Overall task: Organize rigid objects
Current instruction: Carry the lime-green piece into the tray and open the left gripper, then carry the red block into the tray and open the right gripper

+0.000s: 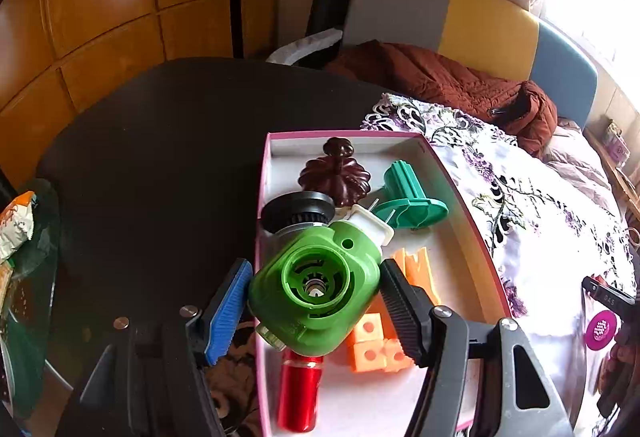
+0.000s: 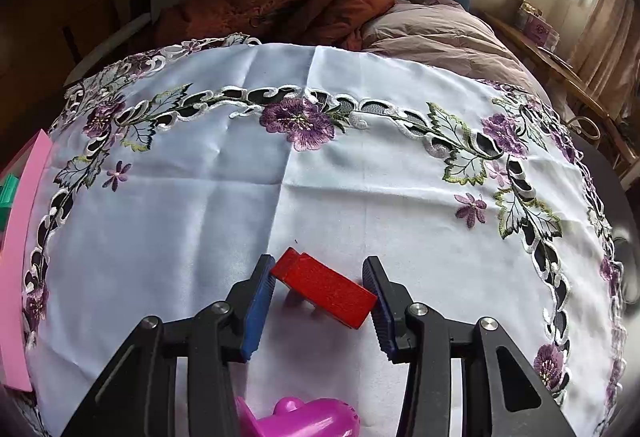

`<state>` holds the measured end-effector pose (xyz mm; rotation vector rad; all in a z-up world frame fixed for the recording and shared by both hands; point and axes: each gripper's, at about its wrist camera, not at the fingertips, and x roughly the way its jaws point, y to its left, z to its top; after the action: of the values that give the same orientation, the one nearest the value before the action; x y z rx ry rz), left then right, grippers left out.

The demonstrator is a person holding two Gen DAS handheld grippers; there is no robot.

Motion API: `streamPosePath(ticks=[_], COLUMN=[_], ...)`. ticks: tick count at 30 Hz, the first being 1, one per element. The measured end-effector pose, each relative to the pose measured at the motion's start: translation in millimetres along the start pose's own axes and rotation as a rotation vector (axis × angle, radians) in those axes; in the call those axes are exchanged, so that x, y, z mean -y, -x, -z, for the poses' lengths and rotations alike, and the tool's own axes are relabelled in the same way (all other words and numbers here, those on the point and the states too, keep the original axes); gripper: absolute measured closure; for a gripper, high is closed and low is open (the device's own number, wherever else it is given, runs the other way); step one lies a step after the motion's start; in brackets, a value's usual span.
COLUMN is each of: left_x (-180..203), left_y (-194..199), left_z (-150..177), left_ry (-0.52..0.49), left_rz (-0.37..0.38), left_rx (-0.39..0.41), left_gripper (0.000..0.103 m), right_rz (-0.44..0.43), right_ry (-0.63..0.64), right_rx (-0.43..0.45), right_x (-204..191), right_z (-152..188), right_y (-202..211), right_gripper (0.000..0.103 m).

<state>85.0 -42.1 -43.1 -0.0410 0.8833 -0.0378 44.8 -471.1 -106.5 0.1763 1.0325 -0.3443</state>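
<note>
The green plastic part (image 1: 316, 289) sits clamped in my left hand-held gripper (image 1: 314, 301), angled down over the pink box (image 1: 460, 177). My right hand-held gripper (image 2: 320, 295), tilted down, pinches a red block (image 2: 326, 287) above the tablecloth (image 2: 200, 197).

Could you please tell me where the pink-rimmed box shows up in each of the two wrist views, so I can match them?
Left wrist view: the pink-rimmed box fills the lower centre, holding parts, beside the embroidered cloth.
Right wrist view: only its pink wall shows, along the far left edge.
Shared landmark: the rust-brown jacket beyond the table.
</note>
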Motion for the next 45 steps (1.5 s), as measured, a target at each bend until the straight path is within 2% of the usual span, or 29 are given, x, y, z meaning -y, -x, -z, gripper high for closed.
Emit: streamPosePath(ticks=[7, 13, 18, 28, 35, 41, 45], left_x=[9.5, 8.5, 9.4, 4.9, -20.1, -36.7, -46.5], left_y=[-12.5, -11.0, 1.2, 37.5, 63.0, 76.1, 80.3], left_z=[-3.6, 0.0, 4.3, 6.1, 2.5, 0.9, 0.6], left_ry=[-0.007, 0.009, 0.001, 0.006, 0.098, 0.123, 0.136], left_rz=[-0.045, -0.026, -0.023, -0.012, -0.037, -0.046, -0.051], left_rx=[0.033, 0.033, 0.064, 0.119, 0.158, 0.185, 0.189], left_gripper=[0.037, 0.036, 0.029, 0.029, 0.029, 0.029, 0.029], right_rz=[-0.010, -0.011, -0.007, 0.001, -0.013, -0.036, -0.082], right_ry=[0.015, 0.017, 0.021, 0.028, 0.048, 0.084, 0.125], right_rx=[0.002, 0.003, 0.007, 0.013, 0.085, 0.146, 0.202], right_x=[-3.8, -4.3, -5.3, -6.8, -13.3, -28.4, -49.6], right_z=[0.2, 0.0, 0.2, 2.0, -0.2, -1.9, -0.9], right_y=[0.9, 2.0, 3.6, 5.4, 22.9, 41.9, 65.8], right_gripper=[0.057, 0.057, 0.057, 0.057, 0.057, 0.057, 0.057])
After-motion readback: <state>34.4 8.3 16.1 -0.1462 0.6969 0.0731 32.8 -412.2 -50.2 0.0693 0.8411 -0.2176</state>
